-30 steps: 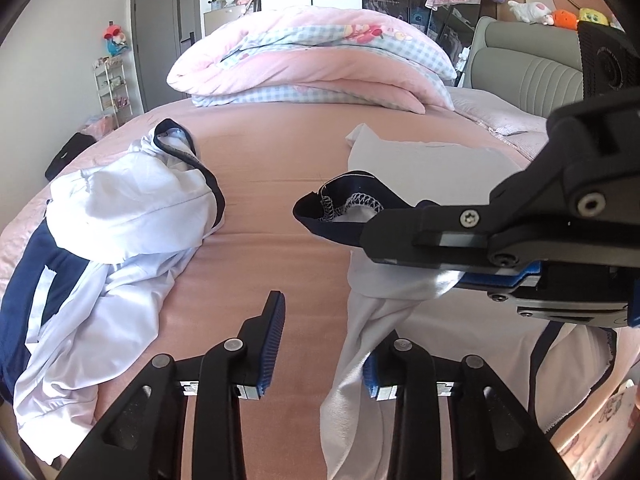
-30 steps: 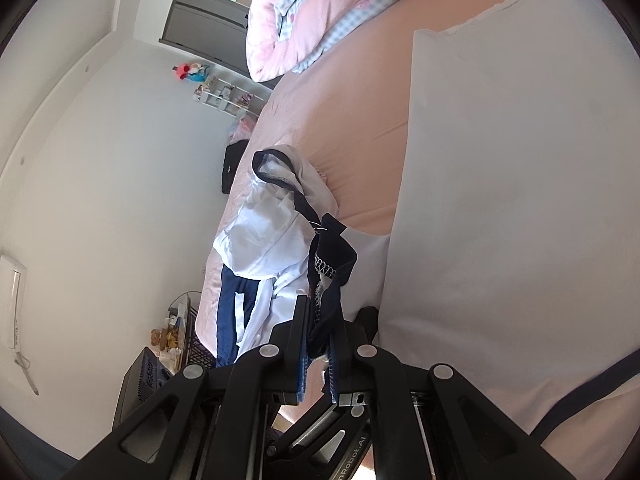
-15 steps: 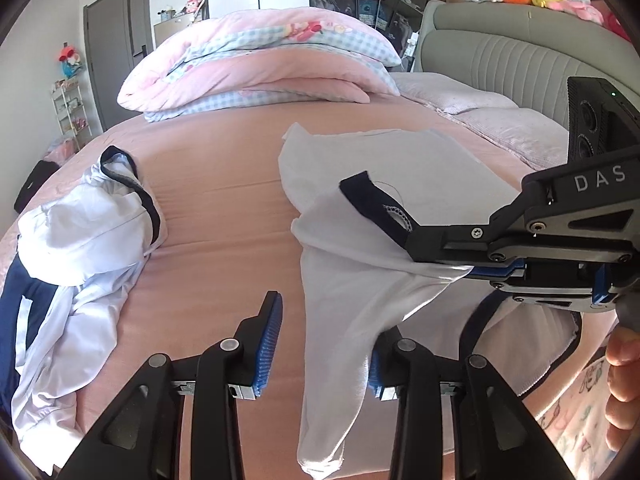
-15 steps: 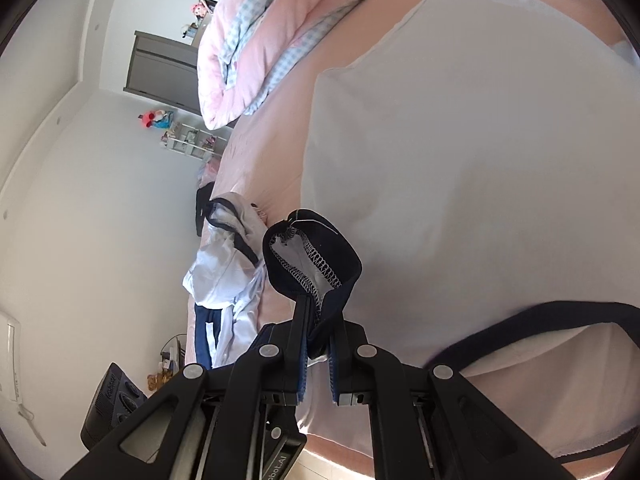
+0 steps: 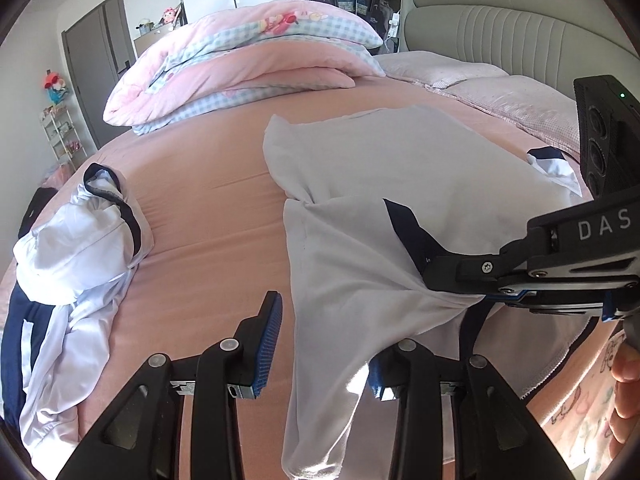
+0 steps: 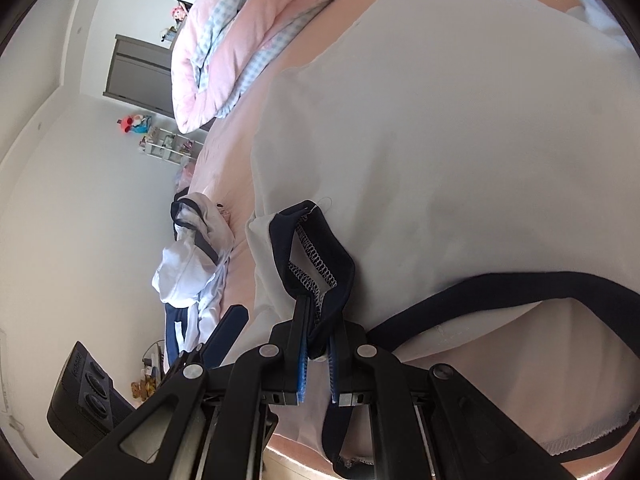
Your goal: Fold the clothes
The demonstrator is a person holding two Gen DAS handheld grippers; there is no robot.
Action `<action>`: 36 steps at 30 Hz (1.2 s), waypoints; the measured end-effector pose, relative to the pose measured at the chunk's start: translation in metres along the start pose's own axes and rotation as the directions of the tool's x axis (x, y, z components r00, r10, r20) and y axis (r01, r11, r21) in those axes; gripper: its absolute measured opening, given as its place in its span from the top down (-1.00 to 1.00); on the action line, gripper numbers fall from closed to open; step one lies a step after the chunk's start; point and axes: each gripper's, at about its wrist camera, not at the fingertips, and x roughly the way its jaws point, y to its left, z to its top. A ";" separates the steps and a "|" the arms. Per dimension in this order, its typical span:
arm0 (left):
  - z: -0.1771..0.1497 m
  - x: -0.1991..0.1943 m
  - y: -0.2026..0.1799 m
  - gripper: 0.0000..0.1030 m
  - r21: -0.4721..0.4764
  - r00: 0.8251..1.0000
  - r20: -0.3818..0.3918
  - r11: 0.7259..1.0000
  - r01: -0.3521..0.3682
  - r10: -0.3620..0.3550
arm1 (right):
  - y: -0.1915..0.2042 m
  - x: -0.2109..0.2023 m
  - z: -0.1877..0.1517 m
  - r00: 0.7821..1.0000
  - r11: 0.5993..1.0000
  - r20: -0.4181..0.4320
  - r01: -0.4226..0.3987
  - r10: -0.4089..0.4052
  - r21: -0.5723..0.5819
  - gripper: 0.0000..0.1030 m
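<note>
Your right tongs are clamped on the navy cuff of the white shirt, lifting that sleeve over the body spread on the bed, apparently to fold it inward. Your left tongs stand apart, gripping nothing.

Bright daylight, soft shadows, sharp focus, fisheye-bent dark edges.

- Two hand-held grippers: left hand-held gripper, right hand-held gripper
- One white navy-trimmed shirt
- One crumpled white-and-navy jacket
- One folded pink checked quilt
- Two pale pink pillows
</note>
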 end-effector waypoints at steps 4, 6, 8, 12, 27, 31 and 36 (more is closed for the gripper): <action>-0.003 0.015 0.003 0.34 -0.010 0.999 -0.042 1.000 0.026 -0.026 | 0.003 -0.006 0.002 0.998 0.999 0.036 0.044 -0.043 -0.031 0.88; -0.006 0.017 0.002 0.34 -0.013 0.999 -0.042 0.999 0.031 -0.031 | 0.003 -0.006 0.001 0.997 0.996 0.034 0.070 -0.068 -0.057 0.88; -0.010 0.016 0.001 0.35 -0.009 0.999 -0.036 0.999 0.031 -0.031 | 0.002 -0.006 0.001 0.996 0.992 0.025 0.091 -0.089 -0.082 0.87; -0.012 0.017 -0.002 0.41 -0.012 0.999 -0.030 0.999 0.036 -0.036 | 0.002 -0.007 0.000 0.994 0.989 0.011 0.111 -0.110 -0.102 0.79; -0.005 -0.004 -0.001 0.45 -0.041 1.000 -0.016 0.999 0.024 -0.024 | 0.043 -0.016 0.022 0.966 0.927 0.098 0.256 -0.238 -0.273 -0.05; -0.003 -0.011 0.010 0.44 -0.044 1.000 -0.016 0.999 0.021 -0.022 | 0.047 -0.010 0.035 0.989 0.955 0.051 0.147 -0.138 -0.257 -0.05; 0.000 -0.020 0.024 0.44 -0.049 1.000 -0.016 0.999 0.018 -0.019 | 0.050 0.002 0.047 0.998 0.983 -0.066 -0.035 0.023 -0.181 -0.05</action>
